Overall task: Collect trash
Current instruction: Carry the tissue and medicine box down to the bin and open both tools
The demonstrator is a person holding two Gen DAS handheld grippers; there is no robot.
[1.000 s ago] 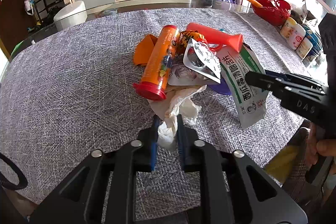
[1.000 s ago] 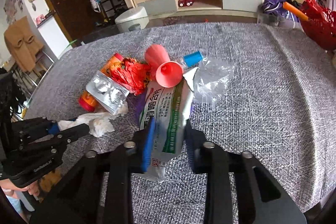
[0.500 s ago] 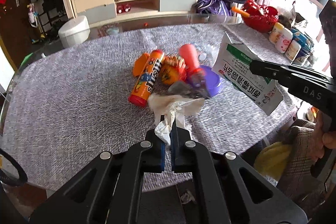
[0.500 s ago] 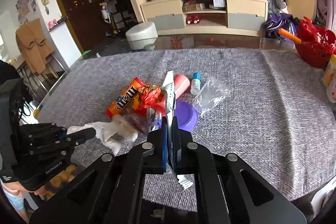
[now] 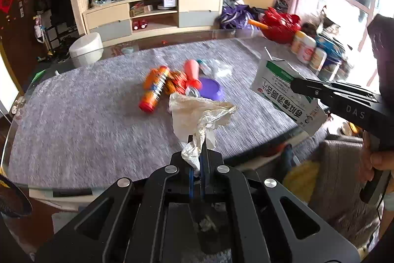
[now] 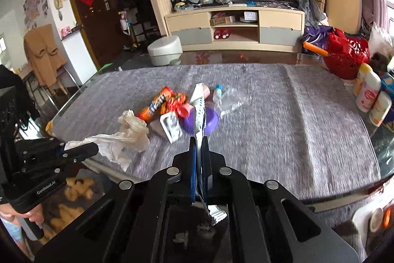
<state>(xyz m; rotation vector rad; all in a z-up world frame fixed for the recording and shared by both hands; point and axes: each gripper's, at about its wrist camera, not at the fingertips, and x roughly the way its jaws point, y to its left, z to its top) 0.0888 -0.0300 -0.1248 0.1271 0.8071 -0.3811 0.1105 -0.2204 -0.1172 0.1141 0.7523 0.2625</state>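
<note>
Both hand-held grippers lifted off the surface (image 5: 73,115), each clamped on a piece of trash.

Left hand-held gripper (image 5: 197,154) pinched tight on a crumpled white tissue (image 5: 202,112), raised above the near edge of the grey surface. Right hand-held gripper (image 6: 199,152) closed on a white-and-green medicine pouch (image 6: 199,112), seen edge-on between its fingers and flat-faced from the left wrist view (image 5: 283,93). Ahead of both, remaining litter clustered mid-surface: orange candy tube (image 5: 155,88), crinkled orange-red wrapper (image 5: 177,83) touching it, pink cone (image 5: 192,73), purple lid (image 5: 211,90), foil blister pack (image 6: 171,126), small blue-capped bottle (image 6: 217,93), clear plastic bag (image 6: 234,100). Off to the right of the right hand-held gripper, white bottles (image 6: 369,93) and a red basket (image 6: 344,56) at the surface's edge.
</note>
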